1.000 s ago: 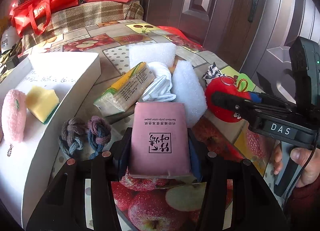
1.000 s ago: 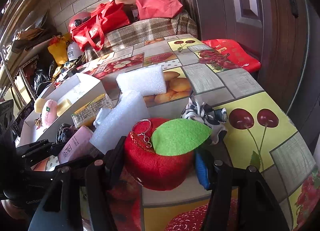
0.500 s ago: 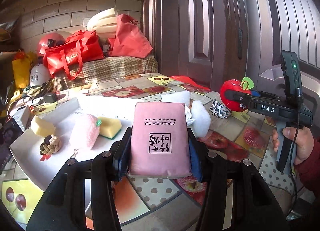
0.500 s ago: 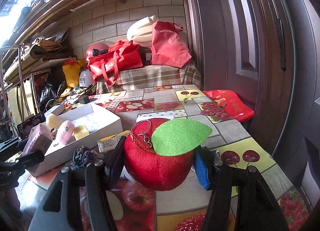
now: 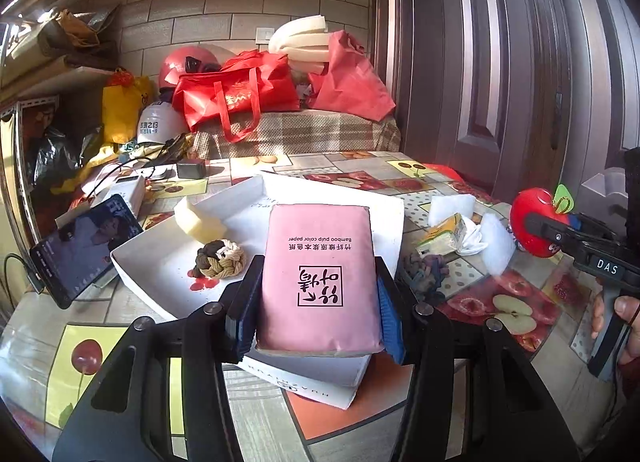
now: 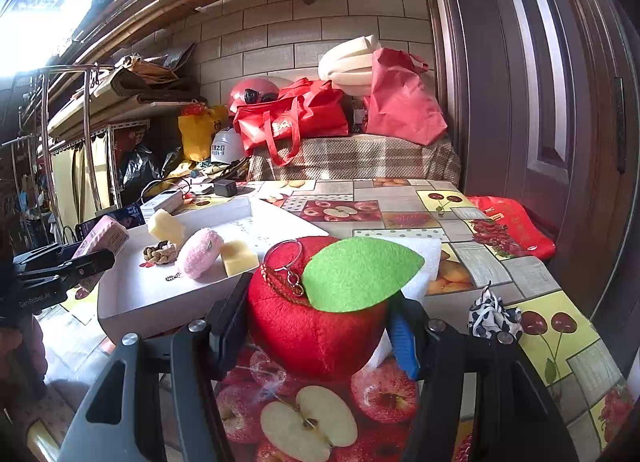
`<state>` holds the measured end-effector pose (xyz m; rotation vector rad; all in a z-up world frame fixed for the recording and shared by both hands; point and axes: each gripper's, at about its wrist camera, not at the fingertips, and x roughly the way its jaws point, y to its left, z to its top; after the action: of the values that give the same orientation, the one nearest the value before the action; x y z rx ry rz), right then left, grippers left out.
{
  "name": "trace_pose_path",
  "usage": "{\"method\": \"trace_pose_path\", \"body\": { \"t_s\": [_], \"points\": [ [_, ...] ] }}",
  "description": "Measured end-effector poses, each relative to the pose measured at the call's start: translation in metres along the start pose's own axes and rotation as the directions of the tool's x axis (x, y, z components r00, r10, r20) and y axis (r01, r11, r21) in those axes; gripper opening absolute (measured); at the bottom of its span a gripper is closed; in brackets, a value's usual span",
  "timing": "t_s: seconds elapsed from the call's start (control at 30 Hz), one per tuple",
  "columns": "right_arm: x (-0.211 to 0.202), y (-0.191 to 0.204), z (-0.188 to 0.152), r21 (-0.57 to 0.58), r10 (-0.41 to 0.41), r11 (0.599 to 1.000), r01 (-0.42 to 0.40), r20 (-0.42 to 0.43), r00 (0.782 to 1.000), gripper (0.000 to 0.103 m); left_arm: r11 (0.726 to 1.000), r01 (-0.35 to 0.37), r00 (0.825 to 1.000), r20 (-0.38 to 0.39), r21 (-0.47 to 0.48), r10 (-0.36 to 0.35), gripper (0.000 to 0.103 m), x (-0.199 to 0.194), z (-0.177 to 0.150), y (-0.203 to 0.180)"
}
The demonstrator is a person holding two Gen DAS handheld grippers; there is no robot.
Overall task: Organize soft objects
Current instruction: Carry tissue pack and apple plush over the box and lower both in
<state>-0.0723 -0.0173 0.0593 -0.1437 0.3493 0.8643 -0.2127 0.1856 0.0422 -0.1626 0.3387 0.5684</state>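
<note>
The left gripper (image 5: 318,302) is closed on a pink tissue pack (image 5: 320,278), with its two pads pressing the long sides of the pack. The pack hangs above the near corner of the white box (image 5: 168,262), not touching the floor of the box. In the right wrist view the same pack (image 6: 105,237) is seen beside the left edge of the box (image 6: 132,298).

The right gripper (image 6: 316,326) is closed on a red plush apple (image 6: 316,322) which has a green felt leaf (image 6: 360,274) and a metal key ring (image 6: 282,256). The apple is held above the table (image 6: 532,274), on the right of the box and near its corner.

Inside the box lie a pale yellow sponge block (image 6: 165,226), a knotted rope ball (image 6: 160,252), a pink fluffy toy (image 6: 199,253) and a yellow sponge (image 6: 239,257). The pink toy touches the yellow sponge.

On the table, outside the right side of the box, stay a white foam piece (image 5: 452,208), a green and yellow tissue pack (image 5: 442,234), a white cloth (image 5: 472,240) and a dark knotted rope (image 5: 426,270). A black and white scrunchie (image 6: 494,312) lies near the right edge of the table. A phone (image 5: 84,250) leans near the left edge.
</note>
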Motion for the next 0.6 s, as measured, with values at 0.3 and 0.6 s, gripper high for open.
{"method": "trace_pose_path", "body": {
  "t_s": [0.3,0.6],
  "points": [
    [0.009,0.026,-0.002,-0.023,0.065,0.998,-0.066,-0.026,0.998,0.061,1.0,-0.004,1.0,-0.004,-0.005,0.004,0.05,0.001,-0.001,0.002],
    [0.033,0.045,-0.002,-0.024,0.126,0.991,-0.128,-0.077,0.989,0.061,0.999,-0.03,1.0,-0.001,0.011,0.03,0.05,0.004,0.0,0.011]
  ]
}}
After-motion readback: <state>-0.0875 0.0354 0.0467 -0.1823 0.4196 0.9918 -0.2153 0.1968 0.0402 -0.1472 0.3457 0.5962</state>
